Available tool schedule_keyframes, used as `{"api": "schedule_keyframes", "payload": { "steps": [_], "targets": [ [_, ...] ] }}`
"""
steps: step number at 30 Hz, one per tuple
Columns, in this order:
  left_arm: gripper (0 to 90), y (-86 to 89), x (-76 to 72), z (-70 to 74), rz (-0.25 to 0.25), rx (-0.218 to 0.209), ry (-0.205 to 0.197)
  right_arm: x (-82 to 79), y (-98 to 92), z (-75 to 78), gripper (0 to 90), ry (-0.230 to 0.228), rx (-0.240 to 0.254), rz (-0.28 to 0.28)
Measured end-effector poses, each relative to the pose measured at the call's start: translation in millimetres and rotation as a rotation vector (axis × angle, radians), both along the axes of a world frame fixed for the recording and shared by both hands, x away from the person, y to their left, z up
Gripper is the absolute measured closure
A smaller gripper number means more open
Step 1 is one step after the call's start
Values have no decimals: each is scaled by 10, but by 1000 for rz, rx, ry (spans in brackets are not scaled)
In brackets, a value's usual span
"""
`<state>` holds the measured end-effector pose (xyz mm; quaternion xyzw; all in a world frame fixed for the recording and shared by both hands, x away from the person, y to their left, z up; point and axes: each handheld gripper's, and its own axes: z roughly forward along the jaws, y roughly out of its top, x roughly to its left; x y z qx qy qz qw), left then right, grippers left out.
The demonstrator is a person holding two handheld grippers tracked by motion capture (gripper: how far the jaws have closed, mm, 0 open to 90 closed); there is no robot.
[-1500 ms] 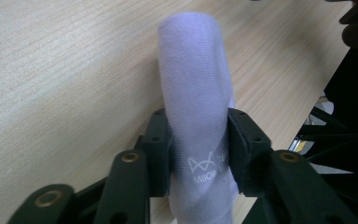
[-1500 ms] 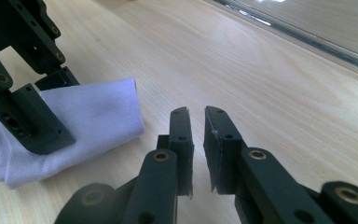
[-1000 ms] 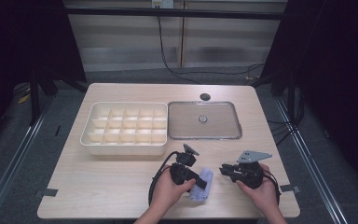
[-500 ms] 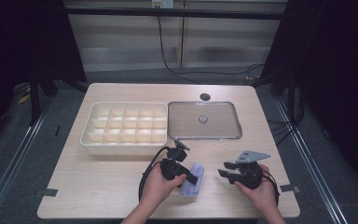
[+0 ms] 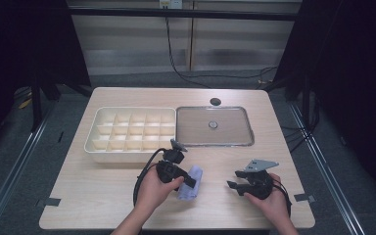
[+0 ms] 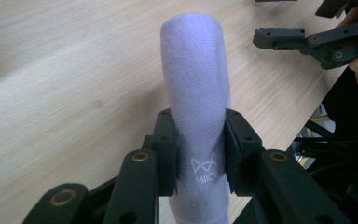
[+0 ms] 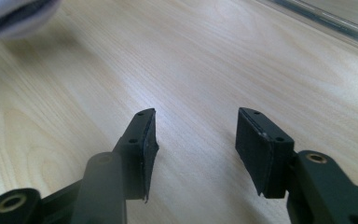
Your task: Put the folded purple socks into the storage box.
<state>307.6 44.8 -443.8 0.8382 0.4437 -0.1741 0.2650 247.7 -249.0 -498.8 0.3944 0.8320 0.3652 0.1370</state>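
Note:
A pale lilac folded sock (image 5: 190, 182) with a small white logo sits near the table's front, and my left gripper (image 5: 190, 180) is shut on it. In the left gripper view the sock (image 6: 196, 93) stands pinched between the two black jaws, my left gripper (image 6: 198, 149) clamped around its lower part. To the right, near the front edge, my right gripper (image 5: 233, 180) is held open above bare wood. The right gripper view has my right gripper (image 7: 196, 140) open with nothing between the jaws, and an edge of the sock (image 7: 14, 16) at the top left.
A cream tray (image 5: 133, 147) divided into several compartments stands at the middle left. Beside it on the right lies a clear rectangular lid (image 5: 213, 126) with a small knob. A round dark hole (image 5: 215, 101) marks the table's far side. The table's front edge is close to both hands.
My left gripper has carried the sock leftward and slightly away from the front edge. The right gripper has stayed about where it was.

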Motion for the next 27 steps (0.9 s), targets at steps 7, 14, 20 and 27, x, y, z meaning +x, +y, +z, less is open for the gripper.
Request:
{"api": "schedule_keyframes", "payload": {
  "steps": [7, 14, 20, 27],
  "targets": [
    [687, 108, 38, 100, 13, 1, -11, 8, 28, -41, 418, 5, -14, 6],
    [686, 175, 72, 195, 9, 12, -19, 10, 49, -59, 367, -15, -27, 17],
    [686, 218, 95, 287, 11, 16, -28, 1, 44, -94, 318, -37, -7, 15],
    [685, 271, 138, 376, 14, 28, -41, -9, 46, -110, 294, -46, 3, 10]
  ]
}}
